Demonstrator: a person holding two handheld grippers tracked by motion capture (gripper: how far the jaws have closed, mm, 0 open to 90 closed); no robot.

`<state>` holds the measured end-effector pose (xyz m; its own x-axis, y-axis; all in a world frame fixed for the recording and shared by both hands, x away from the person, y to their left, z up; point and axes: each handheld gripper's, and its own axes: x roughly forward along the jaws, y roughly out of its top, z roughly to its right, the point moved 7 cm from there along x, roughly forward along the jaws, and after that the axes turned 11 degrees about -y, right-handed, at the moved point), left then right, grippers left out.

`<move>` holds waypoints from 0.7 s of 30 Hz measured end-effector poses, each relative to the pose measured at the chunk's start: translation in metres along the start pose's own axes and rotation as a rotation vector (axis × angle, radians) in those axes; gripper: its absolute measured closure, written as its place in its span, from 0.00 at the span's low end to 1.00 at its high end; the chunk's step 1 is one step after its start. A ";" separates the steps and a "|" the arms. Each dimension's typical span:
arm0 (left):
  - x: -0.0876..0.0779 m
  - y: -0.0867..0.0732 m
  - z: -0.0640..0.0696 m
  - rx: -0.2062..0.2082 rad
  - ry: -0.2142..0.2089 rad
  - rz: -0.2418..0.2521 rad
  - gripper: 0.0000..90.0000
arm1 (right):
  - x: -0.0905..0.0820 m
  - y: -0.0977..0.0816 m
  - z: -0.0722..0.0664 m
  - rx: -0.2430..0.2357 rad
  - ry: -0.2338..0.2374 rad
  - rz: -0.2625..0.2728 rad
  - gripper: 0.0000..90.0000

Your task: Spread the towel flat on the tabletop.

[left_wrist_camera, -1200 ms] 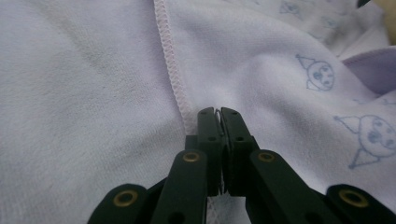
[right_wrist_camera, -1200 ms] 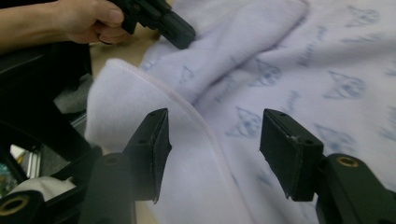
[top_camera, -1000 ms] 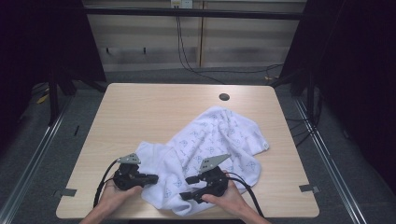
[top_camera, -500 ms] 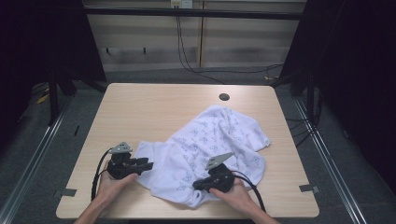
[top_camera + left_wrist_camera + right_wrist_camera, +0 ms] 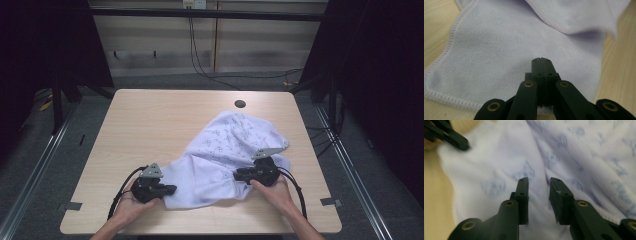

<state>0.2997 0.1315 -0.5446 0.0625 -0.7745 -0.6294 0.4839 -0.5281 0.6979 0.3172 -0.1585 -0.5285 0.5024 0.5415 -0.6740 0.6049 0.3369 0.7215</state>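
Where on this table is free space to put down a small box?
The far half of the table is bare, from the back edge to the cloth, except a round hole. The left side is bare too. The near edge is crowded by both grippers.

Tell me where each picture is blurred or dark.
High view: table evenly lit, surroundings dark, white towel sharp. Left gripper view: shut left gripper and the towel's near hem sharp, far fold smeared. Right gripper view: right gripper crisp, towel print soft, other gripper at upper left motion-blurred.
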 end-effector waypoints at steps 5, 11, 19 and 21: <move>-0.017 0.006 -0.009 -0.047 0.016 0.102 0.93 | -0.016 0.022 -0.040 -0.032 0.121 0.102 0.73; -0.022 -0.004 -0.031 -0.087 0.084 0.070 0.93 | 0.010 0.010 -0.096 -0.125 0.254 0.008 0.82; -0.019 -0.004 -0.041 -0.110 0.099 0.067 0.93 | 0.040 0.000 -0.115 -0.207 0.253 -0.067 0.75; -0.019 -0.004 -0.041 -0.109 0.098 0.069 0.92 | 0.048 -0.005 -0.114 -0.210 0.246 -0.084 0.71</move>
<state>0.3329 0.1628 -0.5493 0.1816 -0.7672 -0.6151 0.5670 -0.4294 0.7029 0.2678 -0.0468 -0.5463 0.2767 0.6665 -0.6922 0.4845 0.5253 0.6995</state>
